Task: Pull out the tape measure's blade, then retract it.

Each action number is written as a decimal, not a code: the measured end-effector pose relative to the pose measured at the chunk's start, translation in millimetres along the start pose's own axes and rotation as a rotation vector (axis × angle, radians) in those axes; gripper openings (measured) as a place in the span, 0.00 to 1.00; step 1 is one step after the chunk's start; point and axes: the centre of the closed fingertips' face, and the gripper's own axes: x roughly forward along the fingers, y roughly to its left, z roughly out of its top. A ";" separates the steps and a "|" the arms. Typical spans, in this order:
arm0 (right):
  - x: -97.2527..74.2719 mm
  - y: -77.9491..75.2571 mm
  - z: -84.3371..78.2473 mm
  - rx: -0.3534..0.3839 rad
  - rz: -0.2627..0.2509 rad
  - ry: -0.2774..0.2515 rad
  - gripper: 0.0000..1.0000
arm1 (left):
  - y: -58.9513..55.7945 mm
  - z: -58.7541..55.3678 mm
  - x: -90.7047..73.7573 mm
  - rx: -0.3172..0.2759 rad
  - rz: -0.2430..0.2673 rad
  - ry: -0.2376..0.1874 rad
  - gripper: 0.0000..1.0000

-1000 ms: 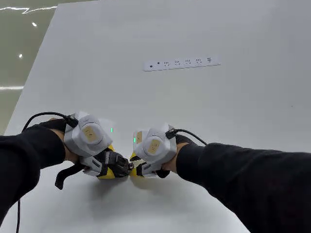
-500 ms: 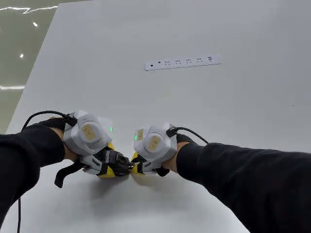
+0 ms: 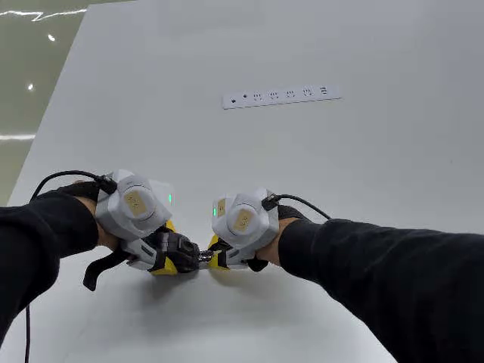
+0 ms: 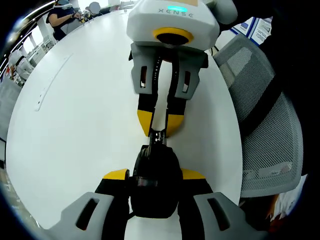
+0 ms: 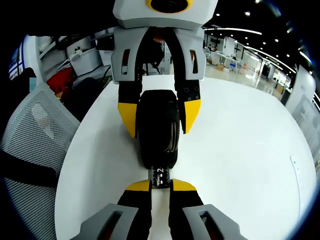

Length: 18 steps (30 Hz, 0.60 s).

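While the left gripper (image 4: 155, 174) is closed firmly on the tape measure's black case (image 5: 157, 132), the right gripper (image 5: 160, 186), facing it, is pinched tight on the end of the blade (image 5: 160, 176) just beside the case's mouth. Only a short length of blade is seen out of the case, and its long axis is laid straight from the case to the right gripper, close above the white table (image 3: 302, 189) beneath the case. That line is judged to be the one along which the right gripper must be drawn or eased.

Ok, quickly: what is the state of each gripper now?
Left gripper: closed on the tape measure case.
Right gripper: closed on the blade tip.
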 end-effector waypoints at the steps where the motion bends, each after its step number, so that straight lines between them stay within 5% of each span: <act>1: -0.8 0.0 -1.4 0.004 -0.001 0.001 0.07 | 0.1 0.1 -0.1 -0.003 0.001 -0.001 0.32; 18: -0.8 -0.8 -1.8 0.003 0.002 0.000 0.10 | 0.7 0.4 0.2 -0.015 0.008 -0.012 0.32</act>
